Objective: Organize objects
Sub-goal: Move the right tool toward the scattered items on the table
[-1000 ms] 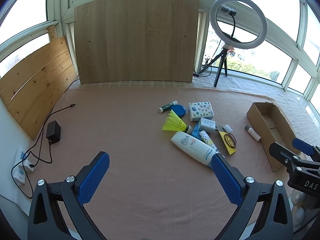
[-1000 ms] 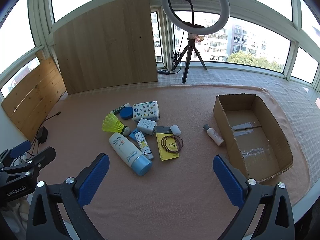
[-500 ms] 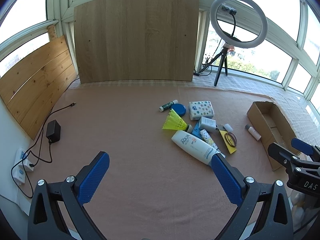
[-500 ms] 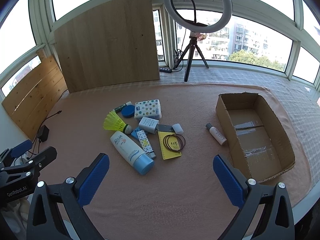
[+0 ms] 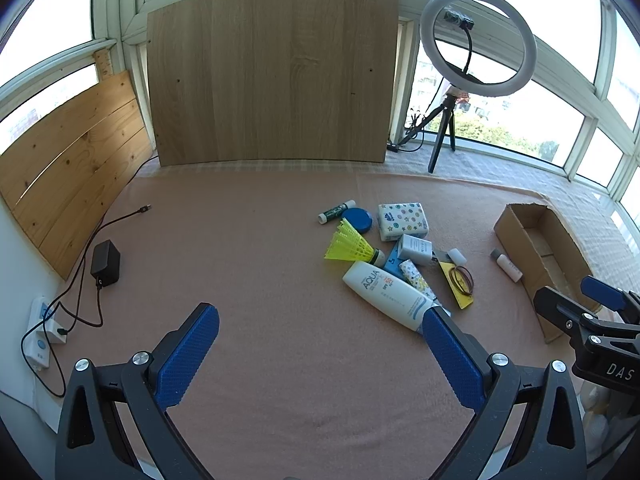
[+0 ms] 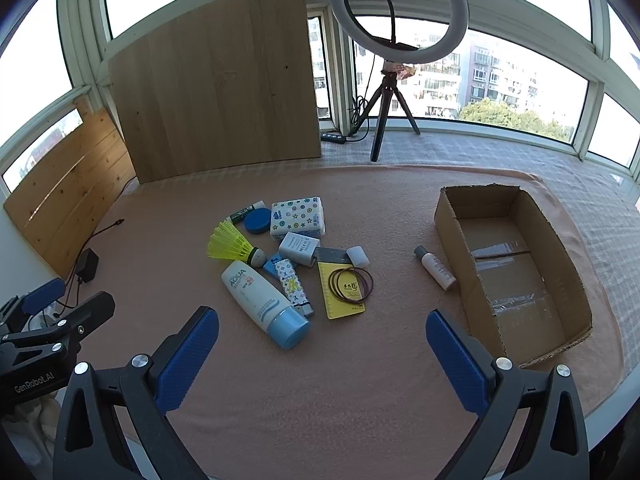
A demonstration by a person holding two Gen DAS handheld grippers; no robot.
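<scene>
Heaped near mid-frame of the right wrist view on the pink cloth-covered surface [image 6: 360, 380]: white sunscreen bottle with a pale blue cap [image 6: 264, 304], yellow plastic shuttlecock [image 6: 232, 245], star-patterned tissue pack [image 6: 298, 217], round blue lid [image 6: 257, 220], yellow card [image 6: 345, 294] carrying a loop of brown rubber bands [image 6: 351, 283]. Touching and overlapping, so probably tipped out together as the pile to sort. Standing open and empty at the right of that frame, well apart from the heap: brown cardboard box [image 6: 516, 264], likely the destination. Lying just beside its left wall: small white bottle with a grey cap [image 6: 435, 268].

Right tongs [image 6: 322, 356] spread wide at the bottom of the frame, holding nothing, touching nothing, hovering short of the heap. Left tongs [image 5: 320, 354] likewise spread wide and empty in the lower part of the left wrist view, with the sunscreen bottle's cap just behind one blue pad. No item picked yet.
</scene>
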